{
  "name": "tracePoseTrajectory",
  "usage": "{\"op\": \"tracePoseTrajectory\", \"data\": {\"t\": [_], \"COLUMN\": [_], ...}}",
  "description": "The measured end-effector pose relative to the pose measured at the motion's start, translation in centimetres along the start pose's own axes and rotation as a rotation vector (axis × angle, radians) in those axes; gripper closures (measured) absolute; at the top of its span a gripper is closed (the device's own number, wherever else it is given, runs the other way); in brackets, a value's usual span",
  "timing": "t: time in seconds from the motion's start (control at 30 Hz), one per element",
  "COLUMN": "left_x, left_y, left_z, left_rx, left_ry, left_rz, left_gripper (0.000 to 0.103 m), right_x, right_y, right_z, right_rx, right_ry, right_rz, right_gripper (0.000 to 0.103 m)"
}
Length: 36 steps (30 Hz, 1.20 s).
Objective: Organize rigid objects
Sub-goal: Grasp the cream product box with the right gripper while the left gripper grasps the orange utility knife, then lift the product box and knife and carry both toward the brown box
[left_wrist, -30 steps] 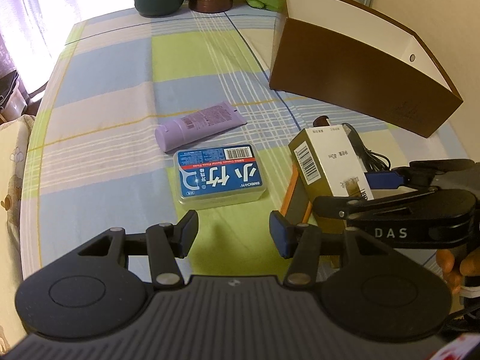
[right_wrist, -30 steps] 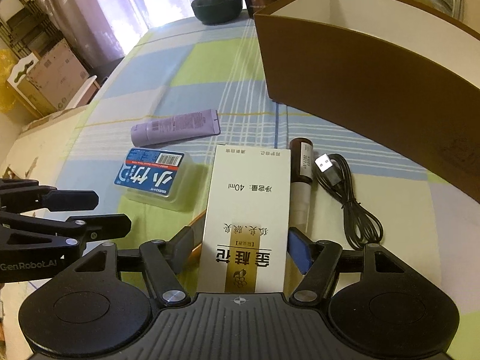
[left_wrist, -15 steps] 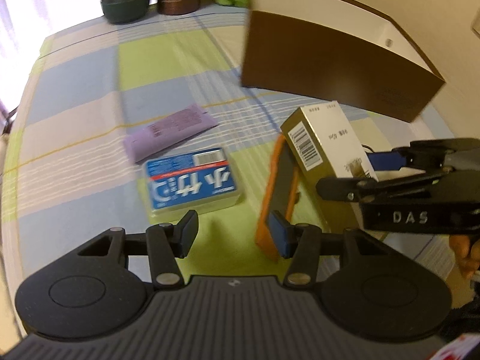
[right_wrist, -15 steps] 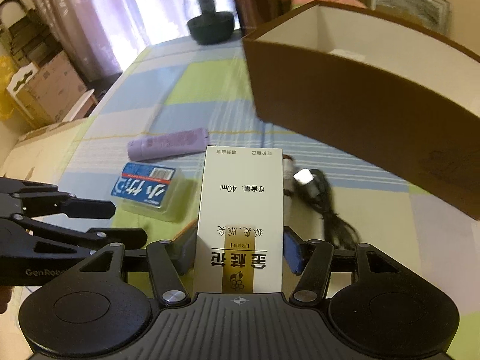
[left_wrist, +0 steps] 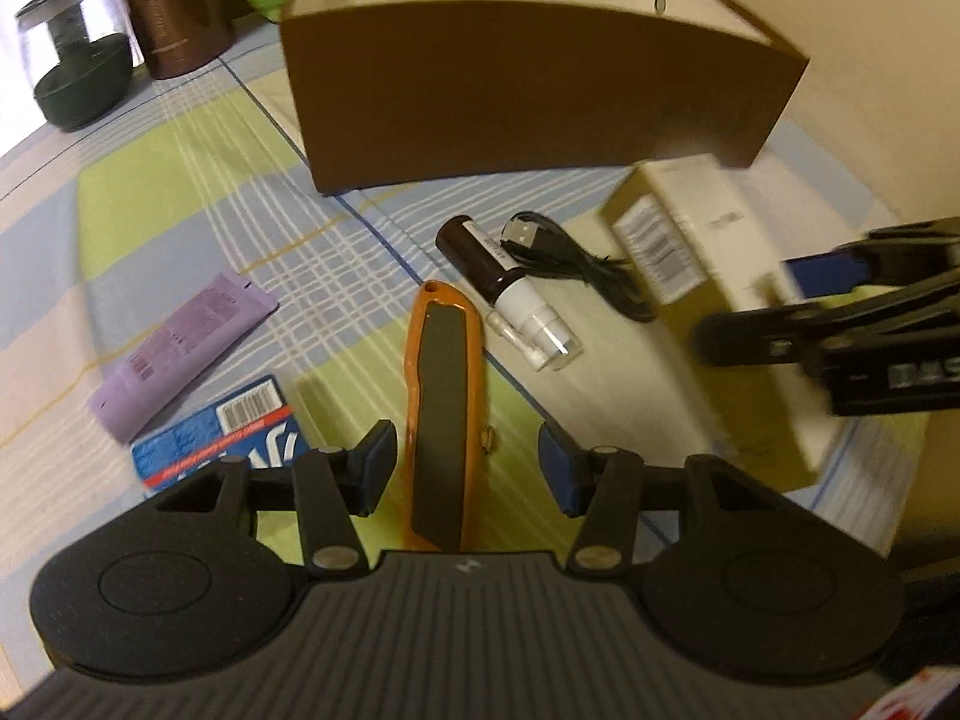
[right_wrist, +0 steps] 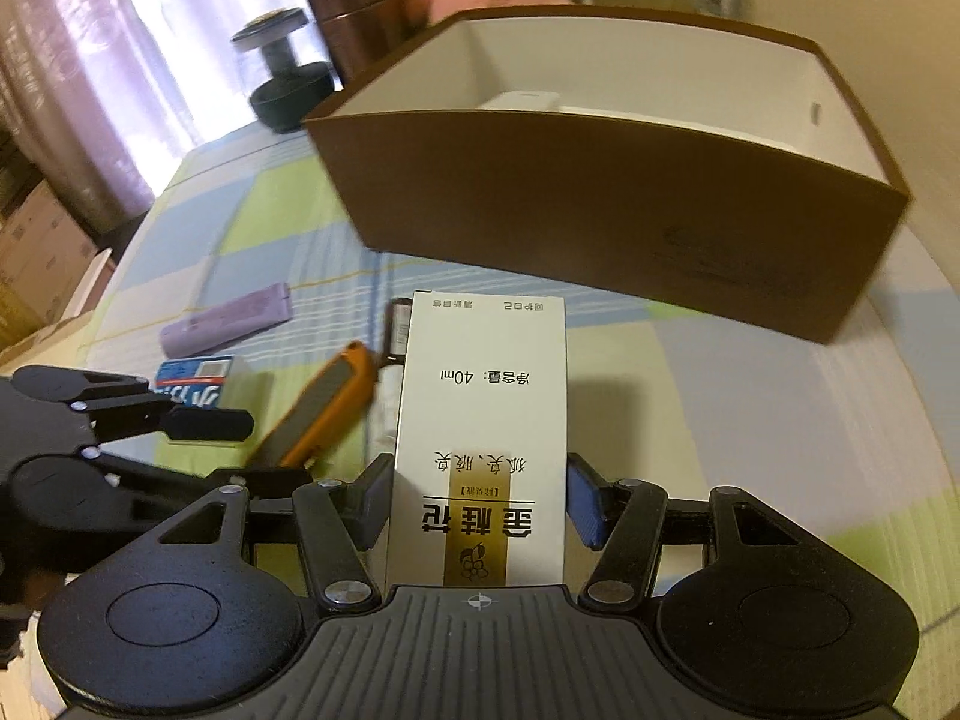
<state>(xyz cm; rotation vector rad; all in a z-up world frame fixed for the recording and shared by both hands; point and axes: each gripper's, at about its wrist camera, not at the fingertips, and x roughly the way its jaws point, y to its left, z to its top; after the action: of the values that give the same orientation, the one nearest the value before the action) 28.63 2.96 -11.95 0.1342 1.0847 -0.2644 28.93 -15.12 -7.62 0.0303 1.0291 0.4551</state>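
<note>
- The left gripper (left_wrist: 467, 468) stands released, straddling the orange knife (left_wrist: 441, 420), whose long axis points toward the brown box (left_wrist: 528, 90).
- The right gripper (right_wrist: 480, 507) is clenched on the white carton (right_wrist: 483, 414), lengthwise toward that box, clear of the desk (right_wrist: 750, 420); only this view shows a white item (right_wrist: 522, 101) inside.

On checked cloth (left_wrist: 180, 192):
- one brown open-top box (left_wrist: 528, 102), far edge; one pale item inside (right_wrist: 522, 101), kind unclear
- one purple tube (left_wrist: 180, 354), left side
- one blue-label plastic case (left_wrist: 228, 432), near left
- one orange-framed flat tool (left_wrist: 441, 420)
- one dark spray bottle (left_wrist: 498, 288)
- one black USB cable (left_wrist: 576, 264)
- one white-gold carton (right_wrist: 486, 420)
- one brown canister (left_wrist: 174, 6), far left corner
- one dark-based appliance (left_wrist: 78, 78) beside it
- two grippers: left gripper (left_wrist: 465, 468), right gripper (right_wrist: 477, 498)
</note>
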Motion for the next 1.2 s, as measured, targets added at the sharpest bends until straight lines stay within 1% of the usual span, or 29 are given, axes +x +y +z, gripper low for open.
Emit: {"op": "tracePoseTrajectory", "data": {"t": [0.1, 0.2, 0.23, 0.3, 0.33, 0.4, 0.47, 0.57, 0.6, 0.73, 1.03, 1.2], "left_x": [1.3, 2.1, 2.3, 2.2, 2.2, 2.1, 1.9, 1.7, 1.6, 1.9, 3.0, 3.1], "left_y": [-0.1, 0.1, 0.2, 0.1, 0.1, -0.1, -0.2, -0.4, -0.5, -0.6, -1.6, -1.6], "left_z": [0.4, 0.5, 0.5, 0.4, 0.4, 0.4, 0.3, 0.2, 0.1, 0.1, 1.2, 1.4], "left_rx": [0.021, 0.018, 0.014, 0.018, 0.017, 0.005, -0.014, -0.077, -0.093, -0.124, -0.085, -0.086], "left_ry": [0.024, 0.044, 0.05, 0.042, 0.041, 0.042, 0.046, 0.055, 0.054, 0.042, 0.053, 0.053], "left_rz": [0.028, 0.036, 0.041, 0.05, 0.052, 0.074, 0.078, 0.035, 0.033, 0.053, 0.116, 0.12], "left_gripper": [0.056, 0.059, 0.063, 0.067, 0.07, 0.072, 0.072, 0.073, 0.073, 0.072, 0.071, 0.072], "right_x": [-0.5, -0.8, -0.9, -1.0, -1.0, -1.0, -0.9, -0.7, -0.7, -0.4, 0.0, 0.0], "right_y": [-1.0, -1.7, -1.9, -2.3, -2.5, -2.7, -2.9, -3.1, -3.1, -3.2, -3.7, -4.1], "right_z": [-0.4, -0.6, -0.7, -0.8, -0.8, -0.8, -0.7, -0.5, -0.5, -0.4, -0.6, -0.7], "right_rx": [0.025, 0.044, 0.048, 0.055, 0.058, 0.063, 0.064, 0.061, 0.06, 0.056, 0.058, 0.064], "right_ry": [0.001, 0.001, 0.002, 0.003, 0.004, 0.007, 0.009, 0.014, 0.015, 0.024, 0.033, 0.033], "right_rz": [-0.013, -0.022, -0.025, -0.028, -0.03, -0.028, -0.028, -0.024, -0.024, -0.019, -0.023, -0.028], "right_gripper": [0.048, 0.048, 0.048, 0.048, 0.048, 0.048, 0.048, 0.048, 0.048, 0.048, 0.048, 0.048]}}
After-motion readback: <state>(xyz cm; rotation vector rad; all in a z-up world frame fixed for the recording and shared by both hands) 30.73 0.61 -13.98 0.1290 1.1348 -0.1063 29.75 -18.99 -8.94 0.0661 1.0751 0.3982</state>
